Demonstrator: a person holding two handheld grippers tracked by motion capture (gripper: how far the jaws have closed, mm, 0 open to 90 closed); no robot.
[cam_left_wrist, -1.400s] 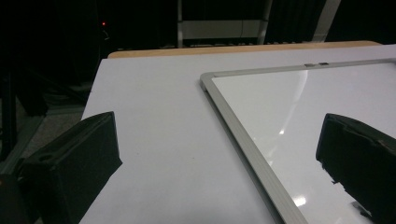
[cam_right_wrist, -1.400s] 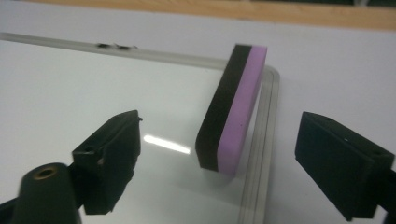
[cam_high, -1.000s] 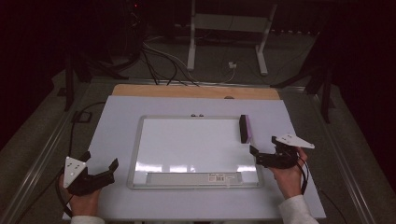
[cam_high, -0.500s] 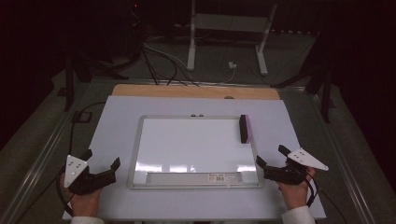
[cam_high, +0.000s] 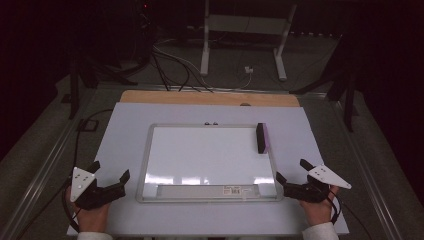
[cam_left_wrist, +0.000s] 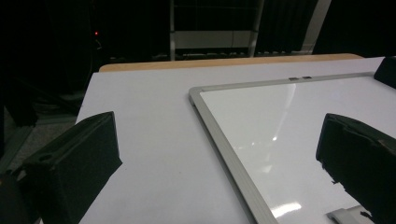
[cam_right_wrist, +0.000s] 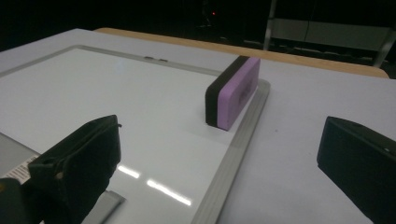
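Holding our left gripper (cam_high: 109, 176) at the lower left of the high view, we keep its jaws spread wide and empty over the pale table cover (cam_high: 125, 130), just left of the whiteboard (cam_high: 205, 155). Our right gripper (cam_high: 295, 173) sits at the lower right, jaws likewise wide apart with nothing between them, just off the whiteboard's lower right corner. The eraser (cam_high: 261, 138), black with a purple side, stands on edge at the board's upper right, against the frame. In the right gripper view the eraser (cam_right_wrist: 233, 91) stands ahead between the jaws, well apart from them.
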